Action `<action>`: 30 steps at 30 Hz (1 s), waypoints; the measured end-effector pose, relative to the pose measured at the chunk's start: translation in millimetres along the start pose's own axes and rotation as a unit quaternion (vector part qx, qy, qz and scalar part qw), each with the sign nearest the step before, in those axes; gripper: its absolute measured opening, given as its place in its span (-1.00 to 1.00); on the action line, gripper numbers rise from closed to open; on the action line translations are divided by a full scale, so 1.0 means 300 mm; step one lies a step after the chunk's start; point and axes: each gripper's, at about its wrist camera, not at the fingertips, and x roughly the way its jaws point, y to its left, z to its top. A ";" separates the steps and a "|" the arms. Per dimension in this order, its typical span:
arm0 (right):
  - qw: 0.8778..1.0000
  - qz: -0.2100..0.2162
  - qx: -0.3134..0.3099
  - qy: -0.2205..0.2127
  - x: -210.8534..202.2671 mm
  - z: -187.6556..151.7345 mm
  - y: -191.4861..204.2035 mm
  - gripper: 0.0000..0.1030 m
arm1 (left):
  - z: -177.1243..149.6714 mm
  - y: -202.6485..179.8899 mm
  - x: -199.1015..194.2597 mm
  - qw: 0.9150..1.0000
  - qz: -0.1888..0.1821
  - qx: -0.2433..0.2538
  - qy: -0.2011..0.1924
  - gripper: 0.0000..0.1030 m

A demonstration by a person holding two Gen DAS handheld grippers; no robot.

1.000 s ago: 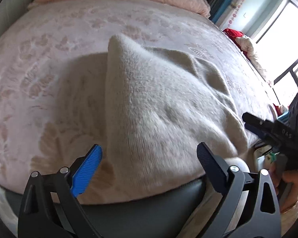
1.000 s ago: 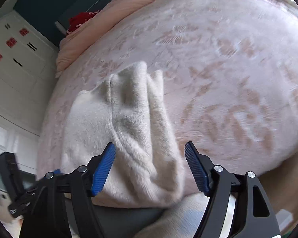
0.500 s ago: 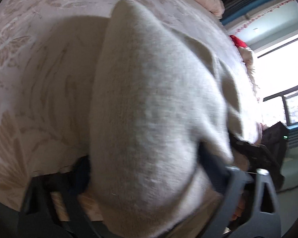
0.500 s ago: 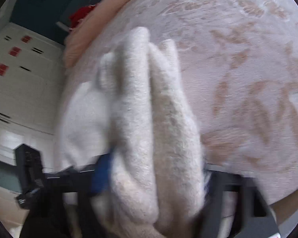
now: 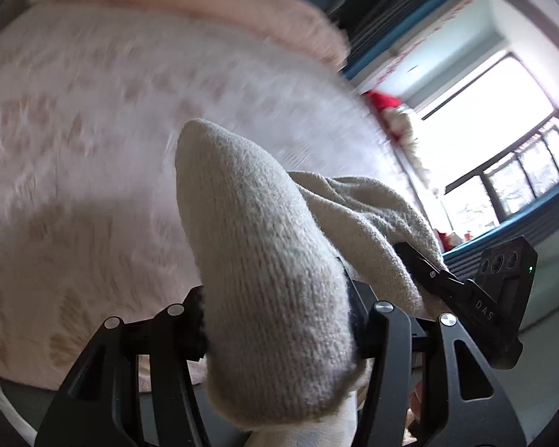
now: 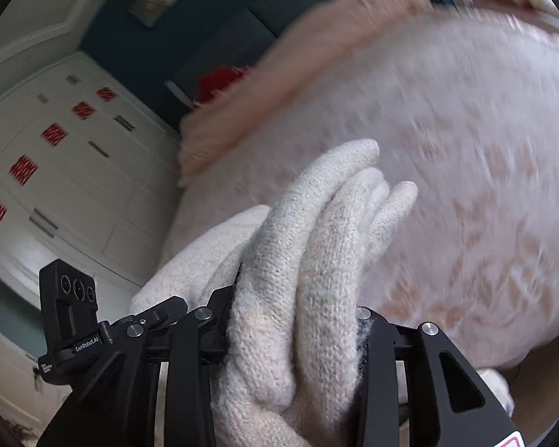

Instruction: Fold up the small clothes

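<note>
Left wrist view: black left gripper (image 5: 275, 320) and black right gripper (image 6: 294, 329) have just clamped the cream knitted garment (image 5: 264, 260), now bunched mid-frame above the pink patterned bedspread (image 5: 74, 149), ready for folding over.

Daylight floods in from the window (image 5: 503, 141) at the right of the left wrist view, blown out to pure white around the panes. The bedspread (image 5: 93, 130) streaks with motion blur in both views, its pattern smeared, while the cream knit garment (image 5: 264, 268) close to each lens stays sharp (individual stitches show). A soft shadow lies on the bedspread left of the garment. Fisheye distortion bends the wardrobe (image 6: 56, 171) and darkens the corners.
</note>
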 end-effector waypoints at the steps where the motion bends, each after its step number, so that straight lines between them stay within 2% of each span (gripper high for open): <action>1: 1.000 0.004 -0.013 -0.010 -0.025 0.014 0.044 -0.34 | 0.014 -0.027 -0.044 1.000 -0.004 0.013 -0.016 0.01; 6: 0.994 0.044 -0.077 -0.068 -0.131 0.053 0.301 -0.34 | 0.081 -0.083 -0.339 0.992 -0.020 0.071 -0.099 0.02; 9: 0.986 0.070 -0.116 -0.095 -0.130 0.062 0.453 -0.34 | 0.116 -0.060 -0.483 0.985 -0.017 0.096 -0.139 0.03; 13: 0.981 0.093 -0.138 -0.103 -0.030 0.036 0.593 -0.33 | 0.140 0.030 -0.588 0.979 0.004 0.120 -0.166 0.06; 17: 0.983 0.112 -0.123 -0.074 0.142 -0.003 0.621 -0.33 | 0.146 0.193 -0.614 0.975 0.033 0.128 -0.181 0.08; 21: 0.987 0.106 -0.115 -0.018 0.417 -0.099 0.578 -0.24 | 0.101 0.429 -0.546 0.977 0.043 0.104 -0.181 0.13; 22: 0.989 0.102 -0.107 0.005 0.494 -0.130 0.543 -0.15 | 0.087 0.497 -0.507 0.979 0.047 0.092 -0.174 0.17; 23: 0.991 0.089 -0.085 0.046 0.612 -0.181 0.478 -0.08 | 0.052 0.603 -0.438 0.983 0.060 0.066 -0.160 0.24; 25: 0.991 0.044 -0.030 0.125 0.793 -0.281 0.334 -0.07 | -0.006 0.763 -0.316 0.988 0.097 0.016 -0.123 0.26; 26: 0.987 0.016 -0.007 0.157 0.853 -0.324 0.271 -0.11 | -0.053 0.859 -0.244 0.988 0.124 -0.020 -0.090 0.25; 27: 0.980 -0.034 0.023 0.195 0.909 -0.387 0.183 -0.09 | -0.093 0.926 -0.204 0.985 0.152 -0.049 -0.066 0.25; 28: 0.981 0.002 0.058 0.183 0.889 -0.416 0.136 -0.01 | -0.131 0.973 -0.193 0.981 0.172 -0.072 -0.056 0.31; 29: 0.984 0.021 0.079 0.160 0.842 -0.423 0.124 0.03 | -0.173 1.002 -0.229 0.985 0.126 -0.085 -0.078 0.33; 30: 0.985 0.014 0.074 0.155 0.816 -0.420 0.132 0.09 | -0.193 1.006 -0.265 0.984 0.117 -0.093 -0.095 0.35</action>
